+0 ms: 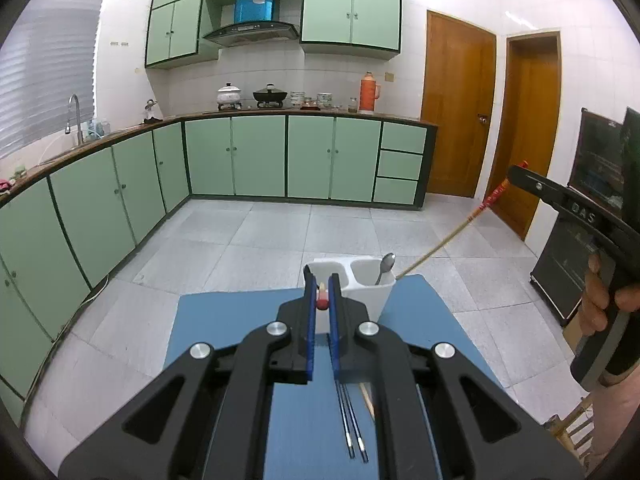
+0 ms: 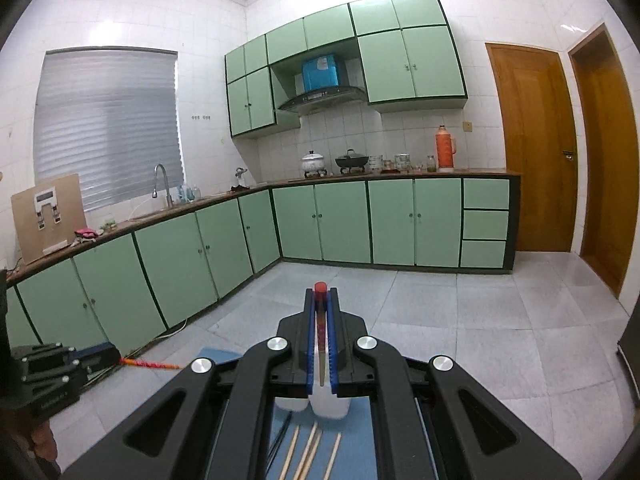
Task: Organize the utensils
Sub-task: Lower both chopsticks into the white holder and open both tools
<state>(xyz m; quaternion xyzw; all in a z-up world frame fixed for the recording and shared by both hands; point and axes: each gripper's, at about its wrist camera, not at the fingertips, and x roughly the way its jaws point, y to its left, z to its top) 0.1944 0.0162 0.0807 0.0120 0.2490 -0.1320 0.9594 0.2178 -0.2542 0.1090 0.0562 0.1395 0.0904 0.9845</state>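
Observation:
My left gripper [image 1: 321, 280] is shut on a red-topped chopstick [image 1: 321, 303], held just in front of the white two-compartment utensil holder [image 1: 376, 292] on the blue mat [image 1: 224, 320]. A metal spoon [image 1: 385, 267] stands in the holder's right compartment. My right gripper [image 2: 321, 294] is shut on another red-topped wooden chopstick [image 2: 321, 332], raised above the holder [image 2: 330, 402]. It also shows in the left wrist view [image 1: 514, 174], where its chopstick [image 1: 444, 240] slants down toward the holder. Two dark chopsticks [image 1: 352, 424] and several wooden chopsticks [image 2: 310, 452] lie on the mat.
The blue mat [image 2: 352, 440] covers a small table over a grey tiled floor. Green cabinets [image 1: 256, 156] line the left and far walls. A black oven-like cabinet [image 1: 596, 208] stands on the right, near wooden doors [image 1: 456, 108].

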